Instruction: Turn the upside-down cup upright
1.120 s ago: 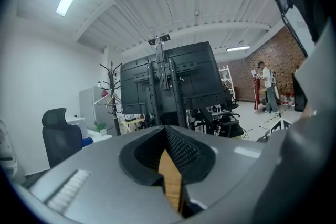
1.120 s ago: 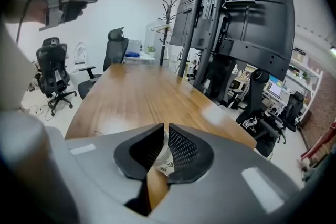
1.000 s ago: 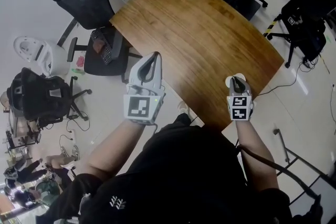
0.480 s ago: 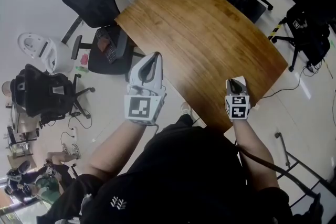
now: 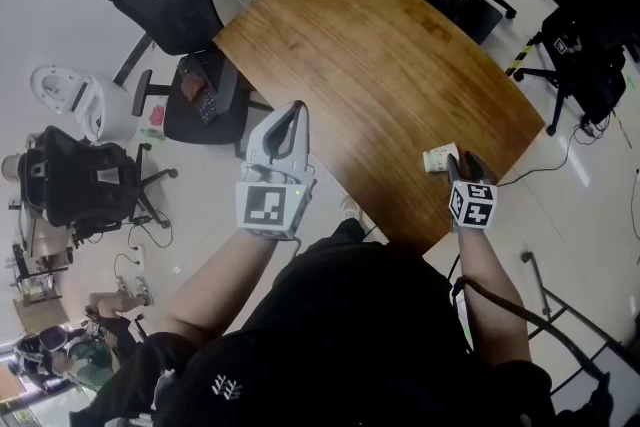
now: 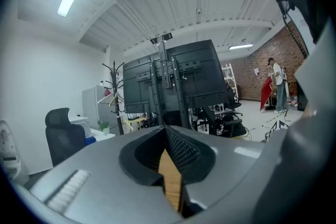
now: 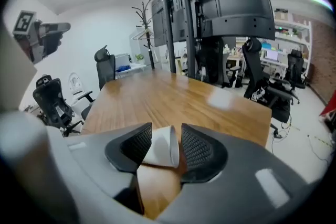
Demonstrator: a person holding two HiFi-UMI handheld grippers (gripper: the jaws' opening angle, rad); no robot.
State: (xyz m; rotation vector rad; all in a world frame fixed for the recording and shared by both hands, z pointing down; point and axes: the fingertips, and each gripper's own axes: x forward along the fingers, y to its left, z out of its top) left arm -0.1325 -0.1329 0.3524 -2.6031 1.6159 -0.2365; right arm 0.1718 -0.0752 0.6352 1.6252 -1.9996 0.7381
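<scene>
While left gripper (image 5: 290, 110) is closed, right gripper (image 5: 459, 162) jaws are opening round one cup (image 7: 160, 148).

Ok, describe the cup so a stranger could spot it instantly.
Find the big curved wooden table. At its near right corner the right claw is opening, with a small white paper cup tipped sideways inside it. No other object sits on that tabletop.
</scene>
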